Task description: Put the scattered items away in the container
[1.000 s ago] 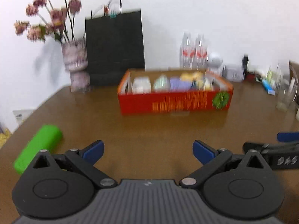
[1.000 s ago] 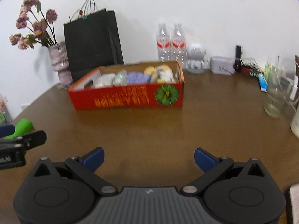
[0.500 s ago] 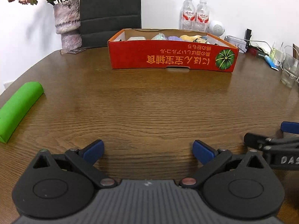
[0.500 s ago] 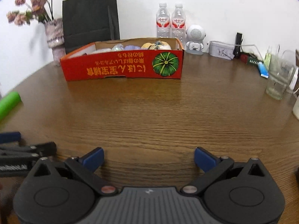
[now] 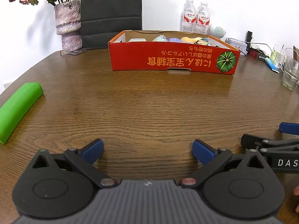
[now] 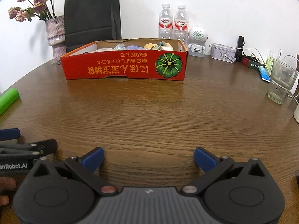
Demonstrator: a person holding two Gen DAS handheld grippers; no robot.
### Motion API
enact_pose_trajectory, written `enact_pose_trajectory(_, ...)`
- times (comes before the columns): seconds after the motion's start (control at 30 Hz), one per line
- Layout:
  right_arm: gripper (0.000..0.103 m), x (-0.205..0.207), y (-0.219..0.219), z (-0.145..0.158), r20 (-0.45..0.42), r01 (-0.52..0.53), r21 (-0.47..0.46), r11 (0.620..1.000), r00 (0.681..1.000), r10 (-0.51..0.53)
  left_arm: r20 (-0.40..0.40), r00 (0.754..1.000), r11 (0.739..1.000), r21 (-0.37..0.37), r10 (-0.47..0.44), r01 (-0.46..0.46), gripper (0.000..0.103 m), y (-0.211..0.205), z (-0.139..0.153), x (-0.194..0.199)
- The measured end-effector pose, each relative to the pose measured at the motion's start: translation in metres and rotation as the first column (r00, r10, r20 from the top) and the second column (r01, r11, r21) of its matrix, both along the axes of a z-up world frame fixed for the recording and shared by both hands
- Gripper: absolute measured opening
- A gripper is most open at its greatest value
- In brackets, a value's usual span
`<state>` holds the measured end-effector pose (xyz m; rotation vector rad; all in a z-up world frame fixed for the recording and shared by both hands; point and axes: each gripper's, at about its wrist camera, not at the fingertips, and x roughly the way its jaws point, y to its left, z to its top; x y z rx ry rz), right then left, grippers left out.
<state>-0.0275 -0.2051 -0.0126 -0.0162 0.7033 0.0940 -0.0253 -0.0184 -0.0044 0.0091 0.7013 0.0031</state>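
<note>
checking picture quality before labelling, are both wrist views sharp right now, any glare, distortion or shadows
Left wrist view: sharp, the red box lettering readable; fisheye bends the table edge; soft sheen on the wood. Right wrist view: also sharp; dark corners from the lens; the vase casts a faint shadow on the wall.

1. My left gripper (image 5: 147, 149) and right gripper (image 6: 148, 157) sit side by side at the near edge of the table (image 5: 149, 102).
2. The box (image 5: 172, 60) stands ahead, across the table, with small items (image 5: 192, 39) in it.
3. A foam roll (image 5: 17, 110) lies far left.
4. Behind the box: a bag (image 6: 91, 16) and vase (image 6: 55, 35) to the left, two bottles (image 6: 173, 23) to the right.
5. A glass (image 6: 281, 83) stands far right.
</note>
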Motion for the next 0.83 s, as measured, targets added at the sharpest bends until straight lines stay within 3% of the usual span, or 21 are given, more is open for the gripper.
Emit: enact_pose_trajectory(0.83,0.103,-0.0001,0.0043,-0.0001,0.0,-0.009,-0.003,1.0,1.0,0.009,0.0,1.0,1.0,0.0,0.003,-0.003,0.103,0.0,0.0,0.0004)
